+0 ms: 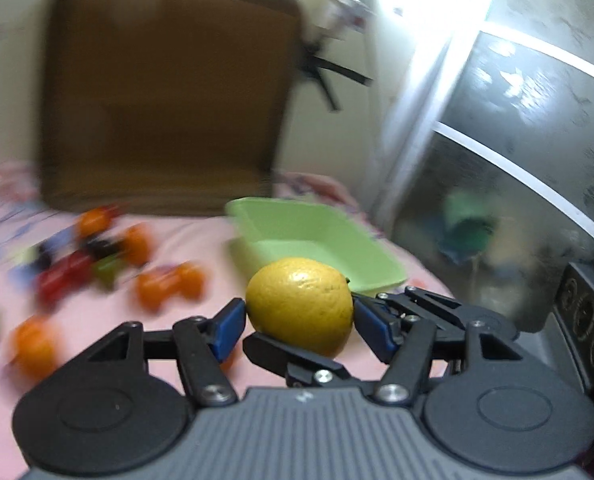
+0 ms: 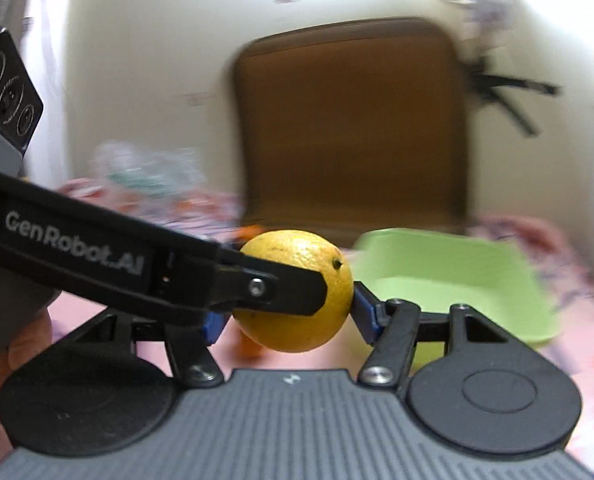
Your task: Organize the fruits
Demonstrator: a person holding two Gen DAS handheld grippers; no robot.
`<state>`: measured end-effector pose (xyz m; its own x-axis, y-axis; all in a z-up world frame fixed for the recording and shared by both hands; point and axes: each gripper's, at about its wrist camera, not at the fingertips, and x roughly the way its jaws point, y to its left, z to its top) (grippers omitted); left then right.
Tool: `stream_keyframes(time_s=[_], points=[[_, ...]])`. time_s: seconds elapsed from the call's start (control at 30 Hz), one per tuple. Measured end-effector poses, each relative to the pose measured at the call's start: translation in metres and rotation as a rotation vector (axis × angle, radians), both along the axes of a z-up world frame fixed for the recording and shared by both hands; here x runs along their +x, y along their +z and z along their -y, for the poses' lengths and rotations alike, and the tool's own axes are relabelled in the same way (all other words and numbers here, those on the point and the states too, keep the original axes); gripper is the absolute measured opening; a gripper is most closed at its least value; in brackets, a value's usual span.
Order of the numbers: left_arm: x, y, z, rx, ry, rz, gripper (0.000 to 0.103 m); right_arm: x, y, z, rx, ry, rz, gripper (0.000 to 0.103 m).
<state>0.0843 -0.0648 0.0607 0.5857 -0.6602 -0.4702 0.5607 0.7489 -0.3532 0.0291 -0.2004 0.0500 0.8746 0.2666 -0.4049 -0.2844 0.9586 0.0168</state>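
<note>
A yellow citrus fruit (image 1: 301, 300) (image 2: 297, 332) hangs above the pink bedsheet, just in front of a light green tray (image 1: 309, 252) (image 2: 449, 292) that holds nothing I can see. My left gripper (image 1: 300, 320) is shut on the fruit, its blue pads pressed to the left and right sides. My right gripper (image 2: 291, 316) is shut on the same fruit in the same way. In the right wrist view, one black finger (image 2: 281, 288) of the left gripper crosses the fruit's front. The views are motion-blurred.
Several oranges (image 1: 169, 284), red (image 1: 65, 276) and green fruits lie scattered on the pink sheet (image 1: 185, 240) to the left. A brown cushion (image 1: 165, 100) leans on the wall behind. A glass door (image 1: 517, 140) stands at the right. A hand (image 2: 17, 352) holds the left gripper.
</note>
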Motion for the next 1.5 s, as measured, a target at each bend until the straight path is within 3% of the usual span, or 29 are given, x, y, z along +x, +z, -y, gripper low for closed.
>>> stream_keyframes(time_s=[0.13,0.3,0.47,0.63,0.77,0.87,1.0,1.17,1.37,1.5], points=[[0.034,0.002,0.058,-0.024,-0.067,-0.013,0.063,0.024,0.000,0.038,-0.078,-0.103,0.010,0.065],[0.067,-0.012,0.106,-0.004,-0.059,-0.077,0.066,0.050,-0.017,0.060,-0.164,-0.150,-0.030,0.065],[0.078,-0.026,0.127,0.033,-0.050,-0.112,0.071,0.055,-0.029,0.076,-0.135,-0.171,-0.031,0.067],[0.074,-0.030,0.132,0.064,-0.034,-0.096,0.076,0.045,-0.028,0.078,-0.148,-0.188,0.004,0.072],[0.057,-0.015,0.114,0.048,-0.027,-0.054,0.076,0.036,-0.014,0.079,-0.097,-0.177,0.023,0.071],[0.029,0.000,0.080,0.029,-0.013,0.005,0.078,0.016,-0.011,0.081,0.021,-0.166,-0.006,0.071],[-0.009,0.000,0.021,0.053,0.084,0.044,0.078,-0.009,-0.022,0.072,0.194,-0.140,-0.089,0.071],[-0.041,-0.019,-0.034,0.141,0.231,0.008,0.078,-0.027,-0.034,0.039,0.331,-0.095,-0.189,0.071],[-0.063,-0.038,-0.062,0.221,0.343,-0.031,0.078,-0.040,-0.041,-0.009,0.299,-0.073,-0.234,0.071],[-0.073,-0.044,-0.073,0.235,0.375,-0.013,0.078,-0.044,-0.044,-0.023,0.293,-0.099,-0.249,0.071]])
